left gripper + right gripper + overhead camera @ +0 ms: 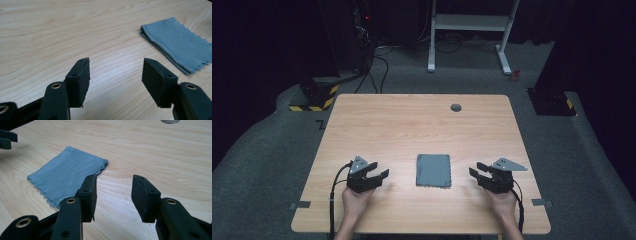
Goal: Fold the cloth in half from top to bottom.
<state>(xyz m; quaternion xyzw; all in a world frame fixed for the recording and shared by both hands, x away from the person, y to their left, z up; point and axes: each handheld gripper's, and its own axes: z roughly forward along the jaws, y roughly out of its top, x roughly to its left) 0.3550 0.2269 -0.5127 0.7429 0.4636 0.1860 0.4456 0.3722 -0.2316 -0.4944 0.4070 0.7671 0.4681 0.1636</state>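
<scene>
High view count: one table (377, 125), one folded grey cloth (433, 170), two grippers, two hands.
Cloth, number and shape: a single piece, folded flat into a rectangle, with a scalloped edge along the side nearest the person.
Cloth, place: on the near half of the table, about midway across, lying flat on the wood.
Left gripper (379, 174): held in the left hand (356, 199), just left of the cloth and apart from it; jaws point toward the cloth.
Right gripper (477, 170): held in the right hand (503, 200), just right of the cloth and apart from it; jaws point toward the cloth.
Cloth between grippers: it lies between the two, roughly the same gap on each side, touched by neither.
Left gripper view: both black jaws stand apart with bare wood between them; the cloth (178, 45) lies ahead and to the upper right, folded edge toward the jaws.
Right gripper view: both jaws stand apart with bare wood between them; the cloth (65, 173) lies ahead and to the left, partly behind the left jaw.
Jaw state: both grippers are open and hold nothing.
Other things on the table: one round grey cap (456, 107) set in the far edge.
Floor: one white metal frame (469, 25) beyond the table.
Writing: no readable brand, label or lettering on the cloth or the grippers.
</scene>
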